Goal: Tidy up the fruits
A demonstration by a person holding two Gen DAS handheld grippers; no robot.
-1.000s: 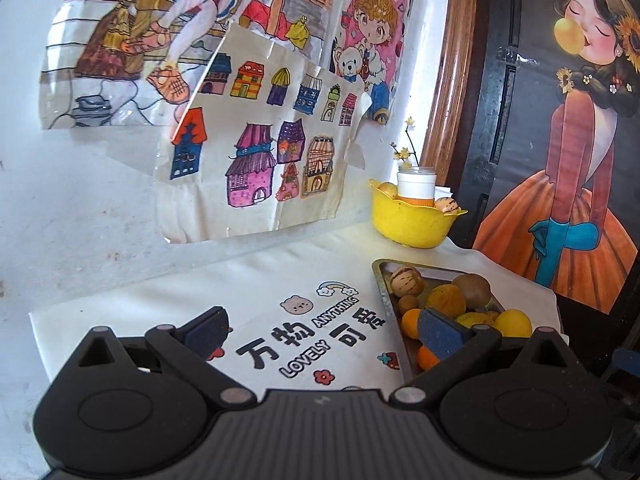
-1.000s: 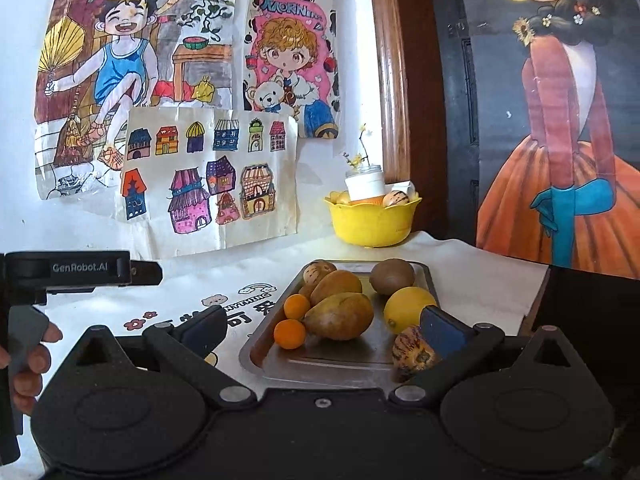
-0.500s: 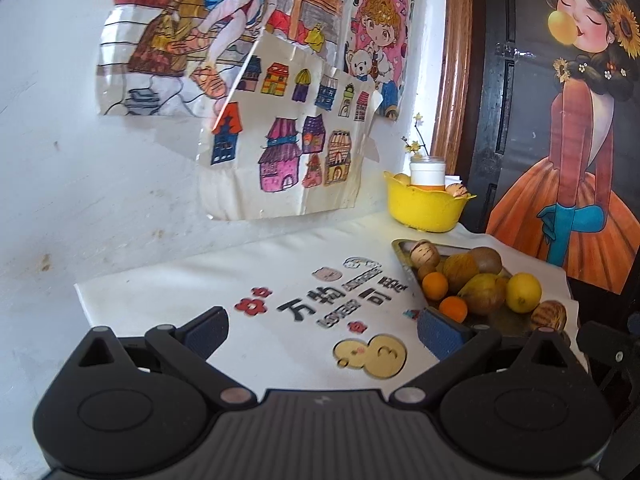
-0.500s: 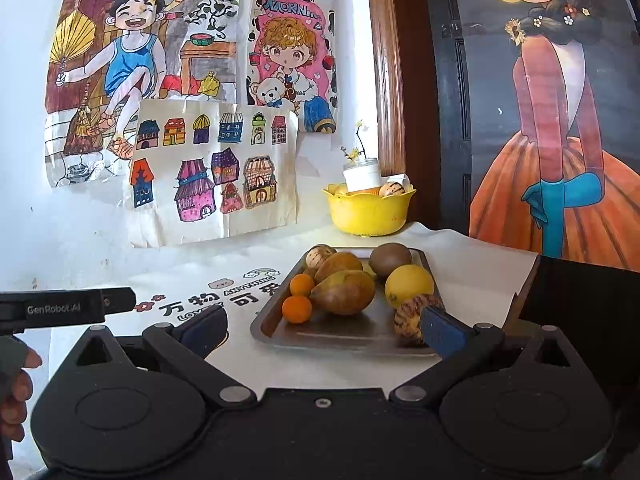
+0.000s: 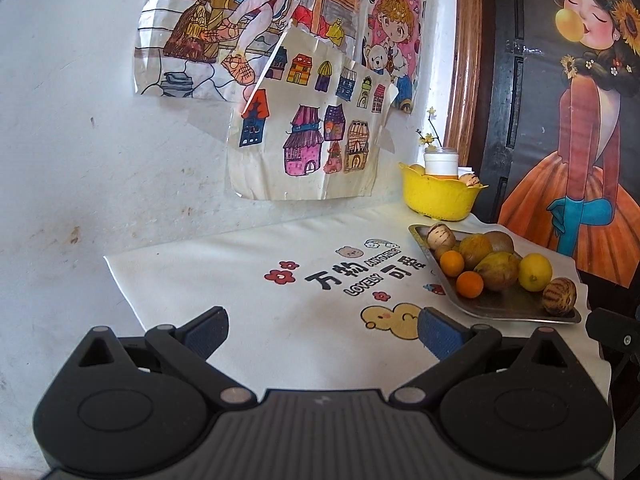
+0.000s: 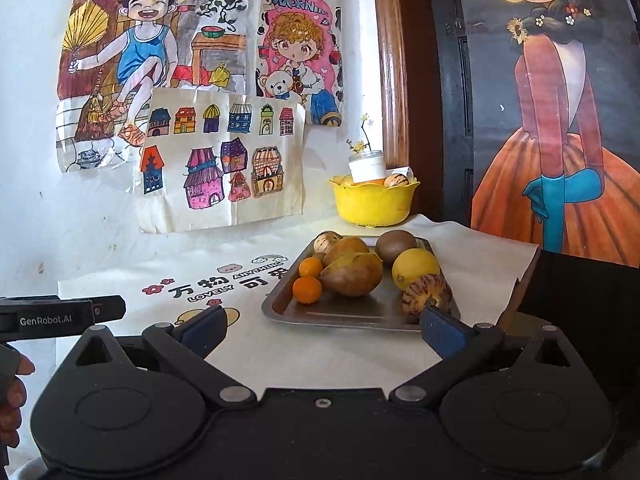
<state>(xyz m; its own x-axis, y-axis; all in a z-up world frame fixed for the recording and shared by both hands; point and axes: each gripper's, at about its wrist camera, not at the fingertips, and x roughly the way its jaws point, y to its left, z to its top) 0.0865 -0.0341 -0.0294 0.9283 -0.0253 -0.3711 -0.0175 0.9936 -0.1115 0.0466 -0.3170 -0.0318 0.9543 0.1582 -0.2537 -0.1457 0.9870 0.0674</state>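
Both the left gripper [image 5: 322,334] and right gripper [image 6: 320,330] hover spread and empty. Fruits crowd the flat metal tray [image 6: 340,314]; beyond, the yellow plastic bowl [image 6: 374,204]. Best approach: straddle the striped brown fruit [image 6: 426,294] squarely, then close gently.

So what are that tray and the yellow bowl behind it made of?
The tray looks like metal, probably stainless steel: grey, with a dull sheen and faint reflections of the fruit. The bowl looks like plastic: a uniform bright yellow, matte, with a thin scalloped rim.
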